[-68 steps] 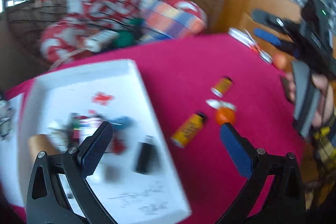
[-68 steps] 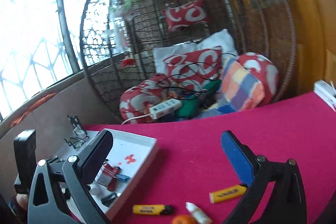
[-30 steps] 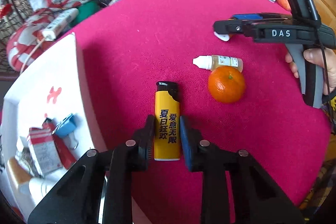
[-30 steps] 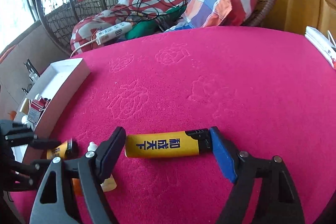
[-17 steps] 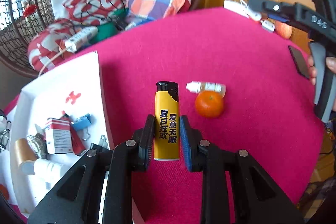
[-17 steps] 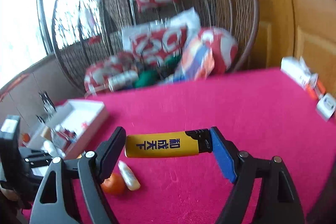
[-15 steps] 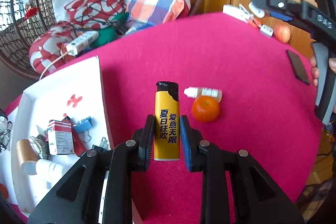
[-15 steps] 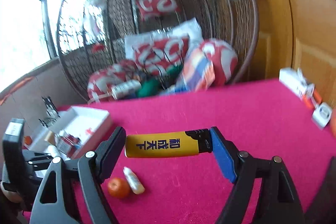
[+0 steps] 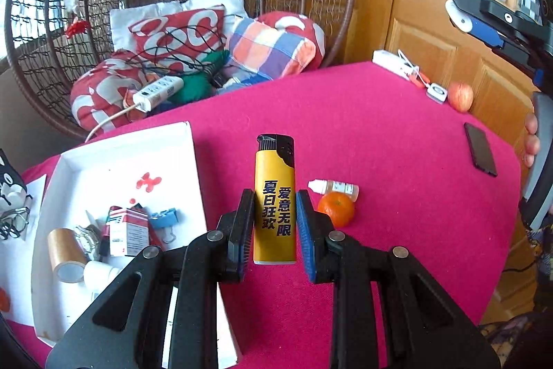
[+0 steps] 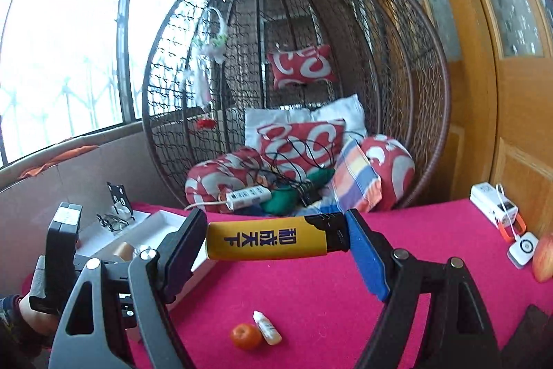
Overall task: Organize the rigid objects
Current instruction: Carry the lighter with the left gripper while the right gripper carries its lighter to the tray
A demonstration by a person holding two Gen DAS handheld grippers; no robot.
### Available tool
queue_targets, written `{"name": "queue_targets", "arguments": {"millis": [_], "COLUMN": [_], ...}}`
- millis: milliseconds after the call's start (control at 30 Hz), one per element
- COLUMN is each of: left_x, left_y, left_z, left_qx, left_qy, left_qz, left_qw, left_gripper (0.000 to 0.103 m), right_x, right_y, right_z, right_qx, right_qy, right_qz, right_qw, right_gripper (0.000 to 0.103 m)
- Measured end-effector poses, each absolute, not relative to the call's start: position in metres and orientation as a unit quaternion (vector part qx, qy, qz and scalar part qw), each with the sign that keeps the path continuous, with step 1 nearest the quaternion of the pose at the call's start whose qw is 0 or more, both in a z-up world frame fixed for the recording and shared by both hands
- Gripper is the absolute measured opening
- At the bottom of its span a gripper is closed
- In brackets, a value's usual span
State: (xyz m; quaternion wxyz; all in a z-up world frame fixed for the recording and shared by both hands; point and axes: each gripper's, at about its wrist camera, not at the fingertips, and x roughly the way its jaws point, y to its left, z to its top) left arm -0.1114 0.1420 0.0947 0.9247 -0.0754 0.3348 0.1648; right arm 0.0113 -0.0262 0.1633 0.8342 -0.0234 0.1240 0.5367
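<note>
My left gripper (image 9: 274, 230) is shut on a yellow lighter (image 9: 274, 196), held upright by its sides above the red tablecloth (image 9: 380, 144). My right gripper (image 10: 273, 244) is shut on a second yellow lighter (image 10: 269, 242), held crosswise by its two ends, high above the table. A white tray (image 9: 191, 154) lies to the left of the left gripper; it holds a red-and-white box (image 9: 128, 230), a blue binder clip (image 9: 166, 218), a gold tape roll (image 9: 64, 253) and other small items. The tray's corner also shows in the right wrist view (image 10: 162, 220).
A small orange (image 9: 336, 208) and a dropper bottle (image 9: 333, 187) lie on the cloth right of the left gripper; both show in the right wrist view, orange (image 10: 246, 336), bottle (image 10: 268, 327). A phone (image 9: 480, 154), an apple (image 9: 459, 96) and a white charger (image 9: 394, 63) lie far right. A wicker hanging chair (image 10: 293, 92) stands behind.
Both grippers closed on their lighters and lifted them off the cloth. Both have kept rising; the orange and bottle look smaller and farther below.
</note>
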Motion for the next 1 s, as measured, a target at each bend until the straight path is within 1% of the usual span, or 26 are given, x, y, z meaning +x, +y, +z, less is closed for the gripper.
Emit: {"name": "queue_targets", "arguments": {"millis": [267, 600, 1000], "left_x": [-0.124, -0.141, -0.163], "left_y": [0.144, 0.148, 0.16], "left_z": [0.105, 0.122, 0.127], "left_qx": [-0.088, -0.096, -0.113], "left_qy": [0.314, 0.28, 0.258], "left_qz": [0.166, 0.175, 0.191], "left_qw": [0.931, 0.939, 0.94], "left_gripper": [0.023, 0.023, 0.023], "right_x": [-0.005, -0.011, -0.016], "right_y": [-0.025, -0.021, -0.013], "right_z": [0.171, 0.171, 0.173], "right_qx": [-0.028, -0.029, -0.038], "right_qy": [0.106, 0.112, 0.116], "right_qz": [0.551, 0.557, 0.566], "right_qw": [0.828, 0.822, 0.815], "right_gripper": [0.081, 0.081, 0.081]}}
